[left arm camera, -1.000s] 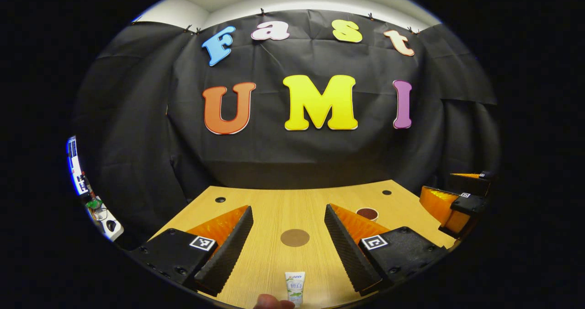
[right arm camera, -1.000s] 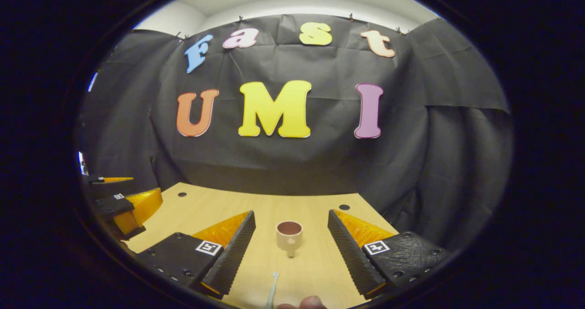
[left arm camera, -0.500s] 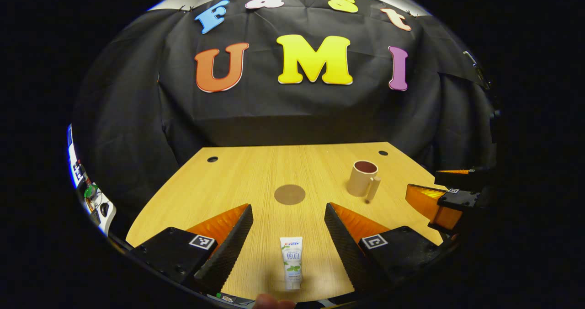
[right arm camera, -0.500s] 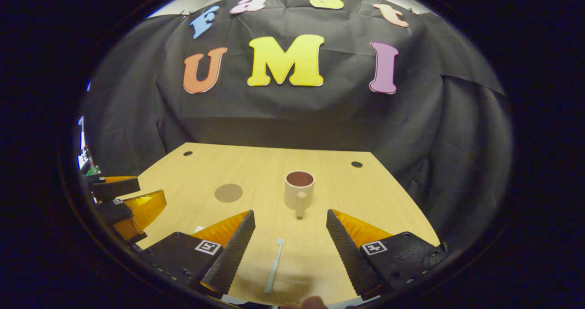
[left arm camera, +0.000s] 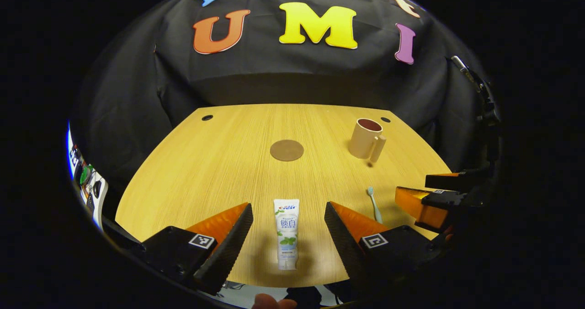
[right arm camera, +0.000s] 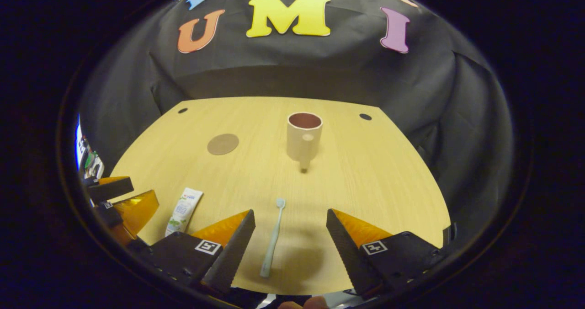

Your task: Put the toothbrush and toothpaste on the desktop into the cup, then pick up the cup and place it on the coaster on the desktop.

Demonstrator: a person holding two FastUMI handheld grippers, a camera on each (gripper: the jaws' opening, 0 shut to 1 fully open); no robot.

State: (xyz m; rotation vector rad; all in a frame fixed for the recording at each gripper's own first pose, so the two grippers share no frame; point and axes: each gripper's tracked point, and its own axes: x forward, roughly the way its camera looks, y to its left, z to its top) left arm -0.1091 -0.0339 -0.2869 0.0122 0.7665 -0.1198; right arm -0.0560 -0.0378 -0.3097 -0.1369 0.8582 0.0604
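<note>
Lying flat on the wooden worktop (left arm camera: 219,162), the toothpaste tube (left arm camera: 286,233) sits between the spread fingers of the left gripper (left arm camera: 288,236), untouched. The toothbrush (right arm camera: 273,237) lies between the spread fingers of the right gripper (right arm camera: 290,240), likewise untouched. The beige cup (right arm camera: 304,136) stands upright farther back, handle facing the right gripper; the round brown coaster (right arm camera: 223,144) lies to its left, apart

A beige cup (right arm camera: 304,137) stands upright mid-desk, apparently empty. Left of it lies a round brown coaster (right arm camera: 222,144). A pale toothbrush (right arm camera: 273,238) and a white toothpaste tube (left arm camera: 286,232) lie flat nearer than the cup.
</note>
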